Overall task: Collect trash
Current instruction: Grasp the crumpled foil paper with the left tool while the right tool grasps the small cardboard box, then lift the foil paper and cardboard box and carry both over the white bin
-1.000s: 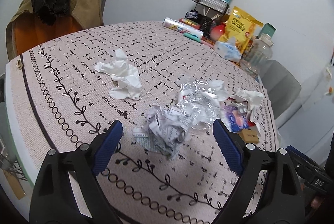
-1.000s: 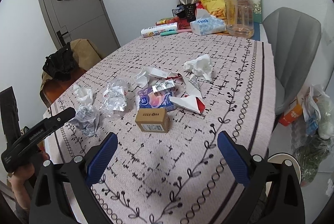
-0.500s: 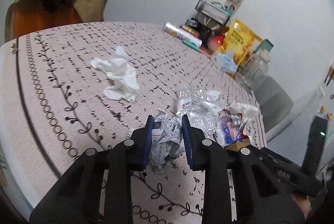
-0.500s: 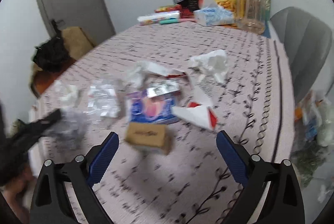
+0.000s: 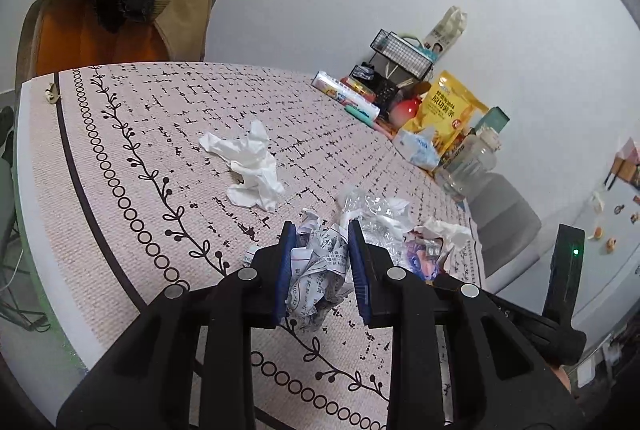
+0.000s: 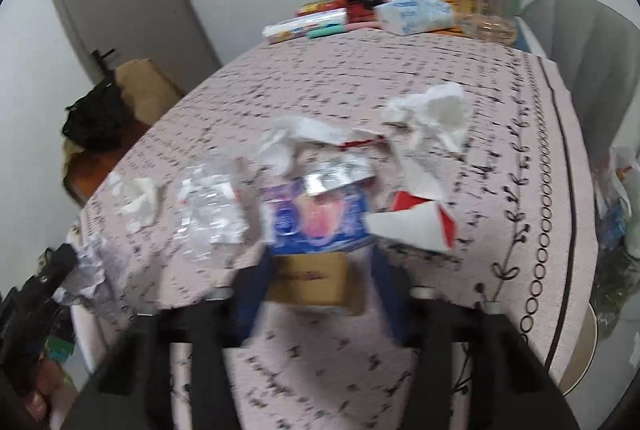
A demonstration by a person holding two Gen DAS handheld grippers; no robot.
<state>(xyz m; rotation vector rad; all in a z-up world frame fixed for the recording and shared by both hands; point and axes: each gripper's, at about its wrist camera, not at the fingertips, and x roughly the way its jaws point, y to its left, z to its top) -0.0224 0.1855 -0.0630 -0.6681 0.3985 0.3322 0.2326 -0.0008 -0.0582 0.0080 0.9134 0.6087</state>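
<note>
Paper ball (image 5: 316,270) sits pinched between the blue pads of the left gripper (image 5: 320,270), which is clamped on it from both sides near the table's (image 5: 120,230) front edge. In the right wrist view the same ball (image 6: 94,274) shows at the far left, at the tip of the left gripper.

The relation that counts for the next move is on the other side. A small brown box (image 6: 310,278) lies straight ahead of the right gripper (image 6: 312,286), between its two fingers, with its long axis running across the gap from finger to finger. The view is blurred by motion, so whether the pads touch the box's ends cannot be told; nor can it be judged whether this gripper is open or closed on it. The right hand is plainly the nearer one to the box; the left is busy with the paper.

Just beyond the box lies a blue-and-pink wrapper (image 6: 316,218), touching or nearly touching its far edge, with a red-and-white scrap (image 6: 416,226) to the right and clear crumpled plastic (image 6: 212,205) to the left. White tissues (image 6: 432,113) lie farther back. A loose white tissue (image 5: 252,165) lies well apart, ahead and left of the left gripper.

Judged from this, a grip across the box's length risks catching the wrapper behind it.
</note>
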